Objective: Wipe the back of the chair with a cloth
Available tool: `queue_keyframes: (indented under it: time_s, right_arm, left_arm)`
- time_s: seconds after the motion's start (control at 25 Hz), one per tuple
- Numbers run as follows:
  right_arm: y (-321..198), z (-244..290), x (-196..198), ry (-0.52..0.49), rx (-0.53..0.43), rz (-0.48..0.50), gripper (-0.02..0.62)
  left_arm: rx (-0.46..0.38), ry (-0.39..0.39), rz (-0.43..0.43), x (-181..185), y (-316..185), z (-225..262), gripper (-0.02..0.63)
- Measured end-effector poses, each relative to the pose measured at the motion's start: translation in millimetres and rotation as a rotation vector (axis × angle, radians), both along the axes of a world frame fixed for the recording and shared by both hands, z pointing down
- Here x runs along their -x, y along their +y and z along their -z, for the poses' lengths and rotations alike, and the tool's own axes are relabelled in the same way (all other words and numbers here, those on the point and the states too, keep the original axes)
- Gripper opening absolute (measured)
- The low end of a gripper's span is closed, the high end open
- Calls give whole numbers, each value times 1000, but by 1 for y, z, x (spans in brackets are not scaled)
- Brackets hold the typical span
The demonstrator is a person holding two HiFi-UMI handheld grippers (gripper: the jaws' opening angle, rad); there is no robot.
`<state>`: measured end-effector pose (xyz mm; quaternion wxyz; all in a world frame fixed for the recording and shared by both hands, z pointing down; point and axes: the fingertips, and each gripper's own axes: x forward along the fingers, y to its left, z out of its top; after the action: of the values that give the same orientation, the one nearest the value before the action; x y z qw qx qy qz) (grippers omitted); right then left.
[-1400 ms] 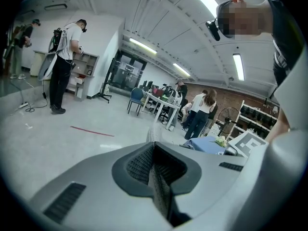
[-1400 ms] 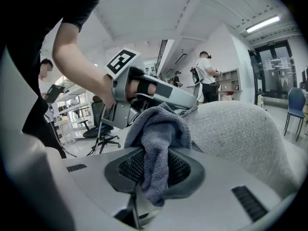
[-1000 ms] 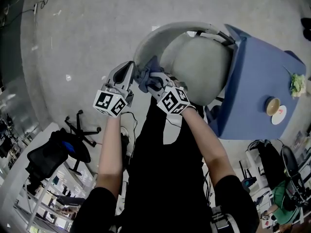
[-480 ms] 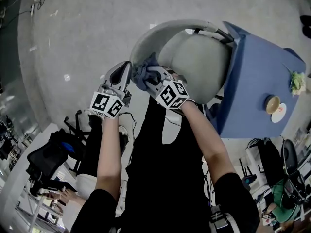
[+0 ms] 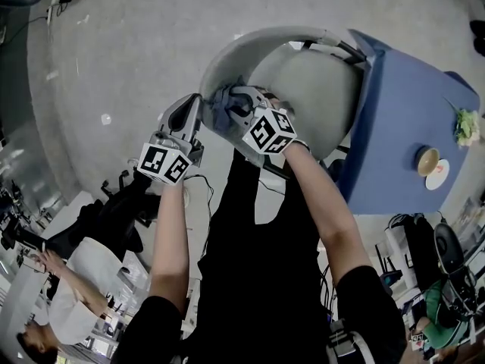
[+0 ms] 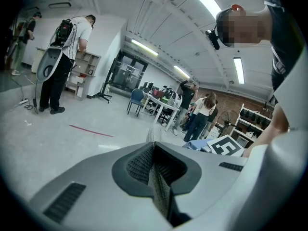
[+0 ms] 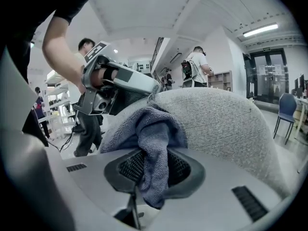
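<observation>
The grey upholstered chair back [image 5: 250,48] curves across the top of the head view, with the chair's seat [image 5: 314,101] just below it. My right gripper [image 5: 231,106] is shut on a blue-grey cloth [image 5: 222,106] and presses it against the chair back's near-left part. In the right gripper view the cloth [image 7: 151,143] hangs pinched between the jaws, lying on the grey fabric of the chair back [image 7: 211,126]. My left gripper [image 5: 198,106] sits just left of the cloth with its jaws shut and nothing between them. The left gripper [image 7: 113,83] also shows in the right gripper view.
A blue-covered table [image 5: 402,127] stands right of the chair, with a small bowl [image 5: 427,161] and a plant [image 5: 464,126] on it. A person in a white shirt [image 5: 68,298] is at lower left. Grey floor [image 5: 129,44] lies beyond the chair.
My right gripper and the cloth have slid up along the chair back. The left gripper has stayed close beside it. A person in white has walked in at lower left, in front of the black office chair.
</observation>
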<state>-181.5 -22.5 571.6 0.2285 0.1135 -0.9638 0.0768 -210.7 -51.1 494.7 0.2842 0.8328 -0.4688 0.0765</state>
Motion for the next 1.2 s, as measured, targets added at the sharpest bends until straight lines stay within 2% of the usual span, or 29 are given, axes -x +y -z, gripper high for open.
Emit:
queue_keyframes:
  time_s: [0.08, 0.28, 0.56, 0.76, 1.0, 1.2]
  right_arm:
    - [-9, -1, -3, 6, -5, -22, 112]
    - [-49, 1, -21, -6, 26, -195, 110]
    - [-77, 1, -37, -33, 54, -317, 110]
    - [-86, -5, -44, -55, 83, -366, 110]
    - [-120, -23, -88, -62, 139, -584, 110]
    - [-137, -39, -112, -50, 148, -658, 110]
  left_arm:
    - [-4, -3, 5, 0, 0, 1, 25]
    - [0, 1, 16, -1, 1, 1, 25]
    - [0, -5, 14, -2, 1, 1, 25]
    - [-3, -3, 20, -2, 1, -1, 25]
    - [-3, -11, 18, -3, 2, 1, 25]
    - [-6, -17, 17, -3, 1, 0, 25]
